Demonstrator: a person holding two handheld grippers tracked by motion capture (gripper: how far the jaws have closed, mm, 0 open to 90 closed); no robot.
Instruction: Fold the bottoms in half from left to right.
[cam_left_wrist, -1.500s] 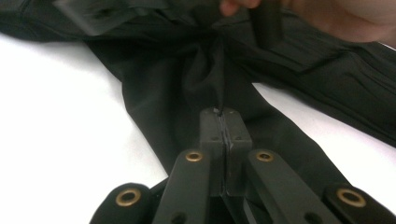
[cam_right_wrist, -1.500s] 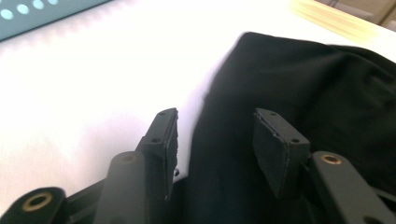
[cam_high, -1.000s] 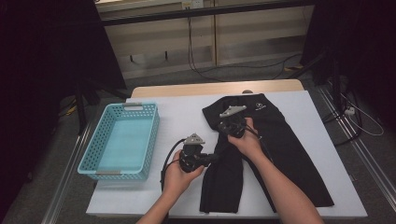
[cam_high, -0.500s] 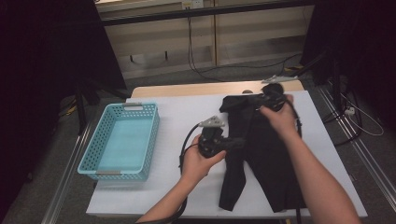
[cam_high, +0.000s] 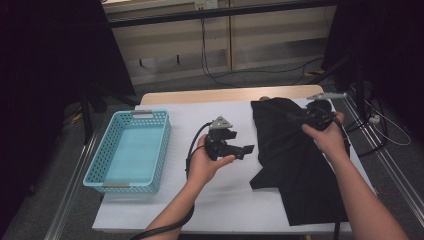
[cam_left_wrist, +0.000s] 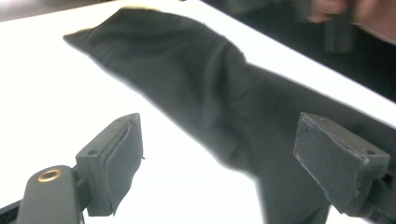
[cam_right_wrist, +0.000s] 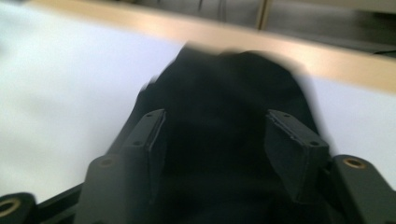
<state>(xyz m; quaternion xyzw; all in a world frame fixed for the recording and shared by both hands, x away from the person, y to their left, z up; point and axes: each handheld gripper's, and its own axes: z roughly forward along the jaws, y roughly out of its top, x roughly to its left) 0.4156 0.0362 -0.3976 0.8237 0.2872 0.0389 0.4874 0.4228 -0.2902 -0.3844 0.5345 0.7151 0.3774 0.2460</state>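
A black garment lies crumpled on the right half of the white table. My left gripper is held over the table's middle, its jaws pointing right, just short of the garment's left edge. In the left gripper view the left gripper is open wide, with the garment beyond its jaws. My right gripper hovers over the garment's upper part near the far right of the table. In the right gripper view the right gripper is open above the dark cloth, with nothing pinched.
A light blue plastic basket sits empty on the table's left side. The table's wooden far edge runs behind the garment. Cables lie on the floor beyond, and dark stands flank the table.
The garment has been dragged to the right and bunched up. My right gripper moved right and back with it. My left gripper shifted slightly right and now stands off the cloth.
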